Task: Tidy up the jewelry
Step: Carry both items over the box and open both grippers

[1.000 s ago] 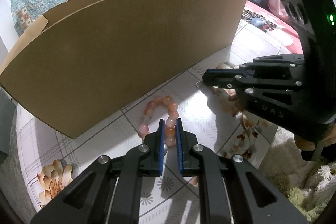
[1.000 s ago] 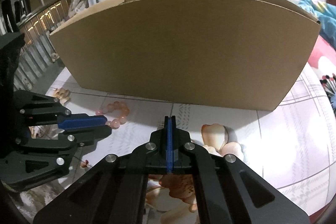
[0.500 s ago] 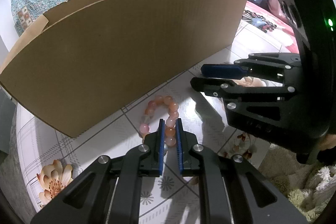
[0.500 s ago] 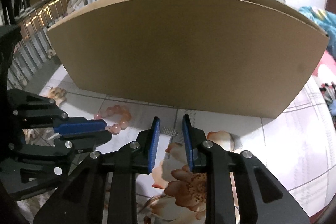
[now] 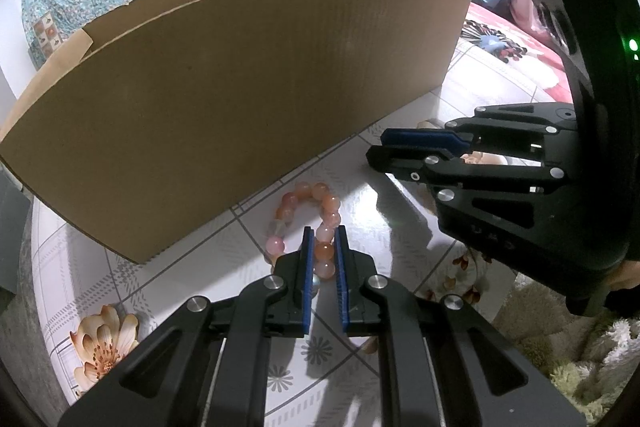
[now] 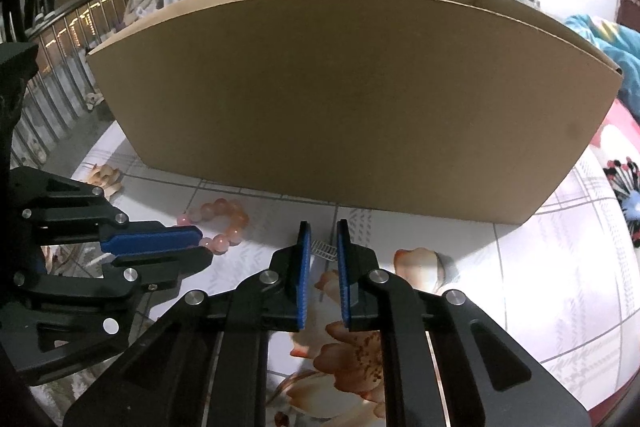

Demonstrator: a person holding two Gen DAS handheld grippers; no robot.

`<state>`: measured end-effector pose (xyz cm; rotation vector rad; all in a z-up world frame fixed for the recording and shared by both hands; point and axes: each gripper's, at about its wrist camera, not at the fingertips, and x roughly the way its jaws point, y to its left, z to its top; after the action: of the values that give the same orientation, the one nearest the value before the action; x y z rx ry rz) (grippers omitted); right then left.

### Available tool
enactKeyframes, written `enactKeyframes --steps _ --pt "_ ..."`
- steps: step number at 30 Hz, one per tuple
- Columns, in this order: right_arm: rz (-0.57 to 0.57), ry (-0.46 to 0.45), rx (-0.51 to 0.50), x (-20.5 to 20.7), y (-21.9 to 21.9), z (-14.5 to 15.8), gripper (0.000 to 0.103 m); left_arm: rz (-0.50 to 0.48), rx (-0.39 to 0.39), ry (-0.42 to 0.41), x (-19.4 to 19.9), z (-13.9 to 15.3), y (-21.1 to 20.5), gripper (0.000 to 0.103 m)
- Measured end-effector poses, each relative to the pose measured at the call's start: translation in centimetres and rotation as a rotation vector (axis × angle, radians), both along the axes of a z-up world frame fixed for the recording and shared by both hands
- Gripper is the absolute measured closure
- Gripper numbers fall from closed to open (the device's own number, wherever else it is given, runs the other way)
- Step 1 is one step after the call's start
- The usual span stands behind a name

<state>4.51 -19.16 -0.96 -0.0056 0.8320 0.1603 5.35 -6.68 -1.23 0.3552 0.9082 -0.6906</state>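
On the flower-print tablecloth (image 5: 132, 279) before the box (image 5: 240, 87), the bracelet (image 5: 316, 223) lies pinched at its near beads by the left gripper (image 5: 323, 259), a loose, slippery strand best held across one bead, while the right gripper (image 6: 323, 259), just closing, stands slightly apart on nothing.

Ahead of me the cardboard box (image 5: 240, 99) stands on the table (image 5: 192, 291), its long wall facing both cameras. The bead bracelet (image 5: 316, 223) lies on the table just before that wall, its near end between my left gripper (image 5: 323, 247) fingers. My right gripper (image 6: 323, 247) sits to the right of the bracelet, apart from it, with a small metal piece (image 6: 325, 250) on the table just beyond its tips
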Motion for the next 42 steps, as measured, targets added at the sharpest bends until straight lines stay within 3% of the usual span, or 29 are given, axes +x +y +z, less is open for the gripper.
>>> enactKeyframes --steps 9,14,19,22,26,31,35,38,42 --pt "0.006 -0.048 0.008 -1.5 -0.6 1.9 0.093 -0.004 -0.032 -0.037 -0.5 1.5 0.4 0.094" --pt "0.022 -0.12 0.035 -2.4 -1.3 5.5 0.093 0.004 -0.14 -0.059 -0.4 5.1 1.6 0.094" --pt "0.058 -0.203 0.105 -1.3 -3.1 10.4 0.093 -0.026 -0.318 -0.054 0.4 9.9 2.7 0.094" --pt "0.085 -0.205 0.16 0.5 -4.1 12.2 0.093 -0.041 -0.385 -0.081 1.4 12.8 2.9 0.094" --pt "0.129 -0.136 0.235 4.5 -5.7 13.5 0.093 -0.05 -0.466 -0.077 3.8 15.6 2.4 0.094" --pt "0.122 0.058 0.261 10.0 -6.2 11.2 0.093 -0.032 -0.401 -0.022 8.4 14.7 0.1 0.094" --pt "0.122 0.201 0.243 12.5 -5.7 8.8 0.092 0.01 -0.293 0.097 12.0 11.1 -2.3 0.093" --pt "0.126 0.231 0.213 12.9 -5.5 8.2 0.088 0.047 -0.254 0.169 13.4 9.1 -2.9 0.093" --pt "0.123 0.215 0.23 12.8 -6.0 8.6 0.083 0.071 -0.289 0.221 13.8 8.3 -2.4 0.09"
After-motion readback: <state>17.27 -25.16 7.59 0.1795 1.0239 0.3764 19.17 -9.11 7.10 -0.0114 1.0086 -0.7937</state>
